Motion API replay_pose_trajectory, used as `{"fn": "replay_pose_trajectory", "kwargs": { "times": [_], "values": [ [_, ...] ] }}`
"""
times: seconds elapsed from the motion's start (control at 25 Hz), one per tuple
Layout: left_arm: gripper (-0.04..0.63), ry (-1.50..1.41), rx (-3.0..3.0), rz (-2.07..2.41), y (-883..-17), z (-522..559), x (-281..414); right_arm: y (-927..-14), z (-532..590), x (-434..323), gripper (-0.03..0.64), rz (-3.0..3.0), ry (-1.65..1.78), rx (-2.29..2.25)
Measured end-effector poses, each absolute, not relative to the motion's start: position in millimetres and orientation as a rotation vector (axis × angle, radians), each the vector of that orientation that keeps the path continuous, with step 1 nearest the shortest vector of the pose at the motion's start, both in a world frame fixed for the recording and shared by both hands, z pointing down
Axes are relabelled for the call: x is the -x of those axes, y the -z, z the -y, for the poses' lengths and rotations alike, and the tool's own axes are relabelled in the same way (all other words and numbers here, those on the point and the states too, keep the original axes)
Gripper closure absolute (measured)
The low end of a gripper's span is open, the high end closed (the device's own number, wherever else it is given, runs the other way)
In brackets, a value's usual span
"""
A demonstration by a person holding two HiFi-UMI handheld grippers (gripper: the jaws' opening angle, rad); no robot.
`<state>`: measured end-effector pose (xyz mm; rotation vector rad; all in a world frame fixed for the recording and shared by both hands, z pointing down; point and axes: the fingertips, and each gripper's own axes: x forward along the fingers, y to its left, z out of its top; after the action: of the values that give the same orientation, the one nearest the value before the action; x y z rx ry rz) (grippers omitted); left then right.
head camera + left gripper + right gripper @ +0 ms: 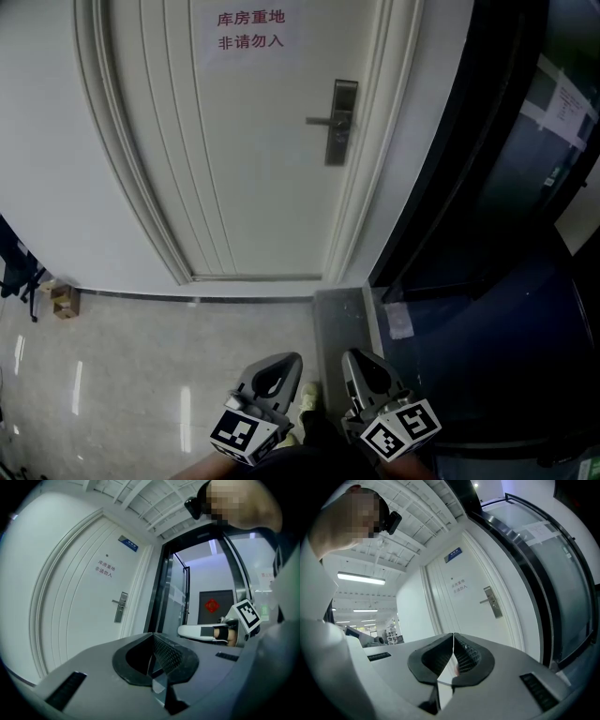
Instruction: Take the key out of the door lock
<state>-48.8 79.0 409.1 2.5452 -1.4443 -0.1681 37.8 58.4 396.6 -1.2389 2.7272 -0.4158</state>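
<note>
A white door [234, 150] stands shut ahead of me, well beyond reach of both grippers. Its metal lock plate [340, 122] carries a lever handle [319, 120] that points left. A key in the lock is too small to make out. The lock plate [121, 607] shows far off in the left gripper view and again, as the lock plate [492, 603], in the right gripper view. My left gripper [281, 367] and right gripper [358, 366] hang low near my body, side by side. Both are shut with nothing between the jaws.
A notice in red characters [250, 29] is stuck on the door. A dark glass partition with a black frame [487, 187] stands to the right. A small cardboard box [64, 300] sits on the tiled floor at left. A paper scrap [398, 321] lies by the threshold.
</note>
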Motion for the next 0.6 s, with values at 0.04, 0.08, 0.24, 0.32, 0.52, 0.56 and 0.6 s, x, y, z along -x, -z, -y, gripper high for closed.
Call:
{"fn": "replay_pose_trajectory", "kwargs": {
  "times": [0.04, 0.08, 0.24, 0.32, 0.52, 0.56, 0.6],
  "values": [
    [0.589, 0.168, -2.544, 1.450, -409.6, -70.2, 49.0, -397.3, -49.0, -37.6, 0.603, -2.728, 0.416, 1.235],
    [0.589, 0.168, -2.543, 1.456, -409.9, -60.9, 49.2, -397.8, -39.1, -37.5, 0.603, -2.728, 0.414, 1.229],
    [0.589, 0.175, -2.549, 1.486, -406.9, -20.6, 48.2, -396.1, 4.7, -40.0, 0.603, -2.727, 0.400, 1.208],
    [0.589, 0.181, -2.551, 1.501, -403.2, 1.4, 46.0, -393.5, 27.2, -42.9, 0.603, -2.734, 0.389, 1.199],
    [0.589, 0.179, -2.572, 1.536, -387.1, 58.3, 30.3, -378.7, 87.6, -61.2, 0.603, -2.728, 0.357, 1.174],
    [0.589, 0.176, -2.572, 1.543, -384.8, 69.9, 27.4, -376.0, 100.0, -64.8, 0.603, -2.725, 0.355, 1.168],
    [0.589, 0.173, -2.570, 1.551, -383.1, 81.2, 24.8, -374.0, 111.5, -67.9, 0.603, -2.723, 0.355, 1.162]
  ]
}}
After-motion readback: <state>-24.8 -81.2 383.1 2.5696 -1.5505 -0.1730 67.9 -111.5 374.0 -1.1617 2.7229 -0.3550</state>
